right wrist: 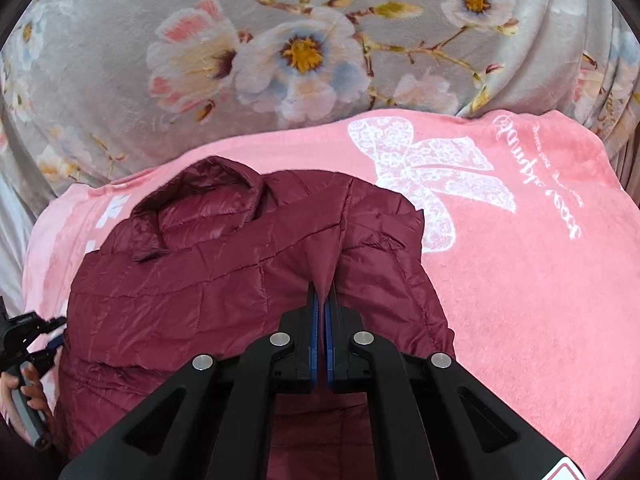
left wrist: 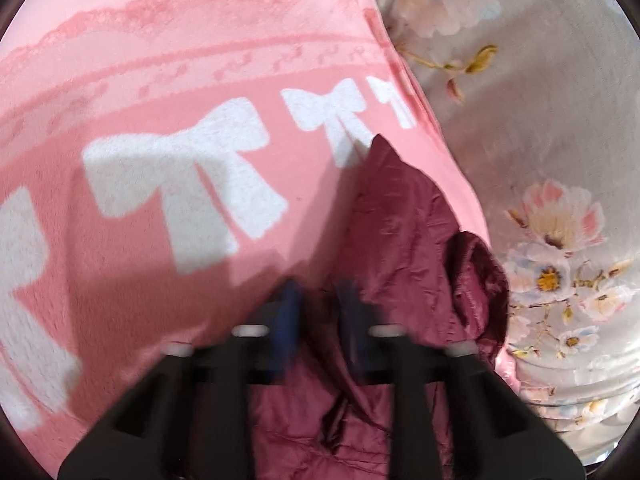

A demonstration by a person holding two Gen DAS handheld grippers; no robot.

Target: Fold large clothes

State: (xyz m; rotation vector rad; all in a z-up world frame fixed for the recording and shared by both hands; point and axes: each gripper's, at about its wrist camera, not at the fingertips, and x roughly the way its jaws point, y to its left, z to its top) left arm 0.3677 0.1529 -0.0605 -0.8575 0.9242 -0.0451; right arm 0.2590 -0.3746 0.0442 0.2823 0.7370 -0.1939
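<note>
Two layers of bedding lie under your work: the grey floral blanket spreads widest, and on it the pink bow-print blanket, whose far edge runs across the right wrist view with floral fabric showing beyond it. In the left wrist view the pink blanket's edge slants down the right side, with grey floral cloth open beside it.

On the pink blanket sits the maroon quilted jacket, collar toward the far edge, bulging and creased. To its right you have a broad stretch of bare pink blanket.

Your right gripper has its blue pads pressed together on a raised ridge of the jacket's fabric.

Your left gripper is blurred; its blue pads stand apart with jacket fabric lying between and beneath them, and you cannot tell whether they pinch it. From the right wrist view it shows at the jacket's left edge, held in your hand.
</note>
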